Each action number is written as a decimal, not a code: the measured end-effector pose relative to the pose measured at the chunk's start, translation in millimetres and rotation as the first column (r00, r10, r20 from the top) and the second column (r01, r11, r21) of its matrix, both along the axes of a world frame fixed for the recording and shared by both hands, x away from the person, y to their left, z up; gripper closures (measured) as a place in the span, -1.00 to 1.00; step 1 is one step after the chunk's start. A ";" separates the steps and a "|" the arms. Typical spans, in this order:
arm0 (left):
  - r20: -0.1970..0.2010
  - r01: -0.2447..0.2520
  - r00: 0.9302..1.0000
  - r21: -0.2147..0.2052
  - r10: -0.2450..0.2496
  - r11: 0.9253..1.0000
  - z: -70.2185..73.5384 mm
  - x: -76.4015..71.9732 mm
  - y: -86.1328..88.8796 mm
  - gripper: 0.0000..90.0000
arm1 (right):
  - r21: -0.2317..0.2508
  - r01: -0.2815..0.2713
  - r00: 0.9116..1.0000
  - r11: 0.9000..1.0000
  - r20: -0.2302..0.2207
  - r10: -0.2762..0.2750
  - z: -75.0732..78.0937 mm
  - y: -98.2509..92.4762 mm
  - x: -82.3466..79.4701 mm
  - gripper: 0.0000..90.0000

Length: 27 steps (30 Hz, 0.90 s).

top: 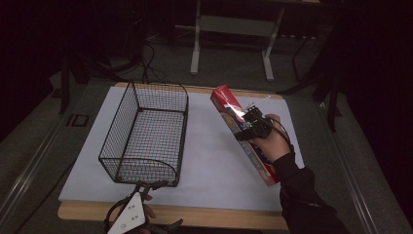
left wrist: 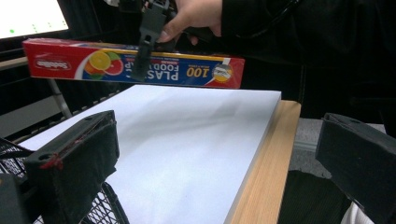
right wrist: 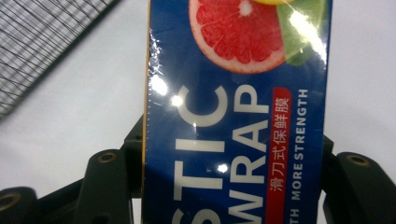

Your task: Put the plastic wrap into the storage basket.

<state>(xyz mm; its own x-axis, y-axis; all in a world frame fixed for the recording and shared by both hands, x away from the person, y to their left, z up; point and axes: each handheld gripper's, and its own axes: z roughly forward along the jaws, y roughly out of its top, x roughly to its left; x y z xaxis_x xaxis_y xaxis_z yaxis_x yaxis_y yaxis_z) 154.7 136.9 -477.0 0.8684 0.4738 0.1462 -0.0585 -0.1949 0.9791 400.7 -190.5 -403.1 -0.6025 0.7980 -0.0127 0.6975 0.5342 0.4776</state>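
Jaws on the right gripper point(top: 251, 126) clamp across a long box of plastic wrap point(top: 246, 139), held in the air over the right half of the white board point(top: 214, 161). High view: the box runs diagonally, far end up and away, near end down by the sleeve point(top: 304, 195). The wire basket point(top: 146, 134) sits empty on the board's left half, well apart from the box. The left gripper point(top: 146, 187) rests at the near edge, just beside the basket's front rim.

Left gripper view: both black pads point(left wrist: 74, 158) stand wide apart with nothing between them. The box hangs above the board's far side, pinched near its middle.

Right gripper view: the box's blue printed face point(right wrist: 238, 121) sits tight between the two jaws.

Risk, as a guess: the glossy film may slip, or the long box may pivot in a mid-length pinch and catch the basket rim if lowered crooked.

Surface: the white board lies on a wooden table point(top: 195, 217). Dim room, grey floor, a metal stand point(top: 231, 29) behind.
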 end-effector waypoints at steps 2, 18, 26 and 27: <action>0.000 0.001 1.000 0.000 -0.001 1.000 0.0 0.4 0.0 -1.00 | 0.009 -0.002 1.000 1.000 0.011 0.002 5.0 5.4 -0.3 -0.12; 0.002 0.006 1.000 -0.003 -0.006 1.000 -0.2 1.0 -1.2 -1.00 | 0.035 -0.044 0.993 0.998 0.114 0.040 39.2 56.0 -0.9 -0.11; 0.011 0.016 1.000 0.000 -0.016 1.000 1.0 0.2 -2.1 -1.00 | 0.042 -0.066 0.985 0.997 0.159 0.059 47.0 89.4 -0.1 -0.11; 0.010 0.016 1.000 -0.001 -0.016 1.000 1.0 0.1 -2.2 -1.00 | 0.045 -0.071 0.985 0.996 0.158 0.063 47.8 94.3 -0.1 -0.11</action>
<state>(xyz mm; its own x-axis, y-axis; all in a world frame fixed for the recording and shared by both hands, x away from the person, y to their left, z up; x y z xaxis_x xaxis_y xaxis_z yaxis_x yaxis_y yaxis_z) 154.8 134.7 -476.1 0.8744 0.4600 0.1544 -0.0716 -0.1924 0.9787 400.6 -96.2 -355.3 -0.6481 0.7582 -0.0720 0.5755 0.5495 0.6057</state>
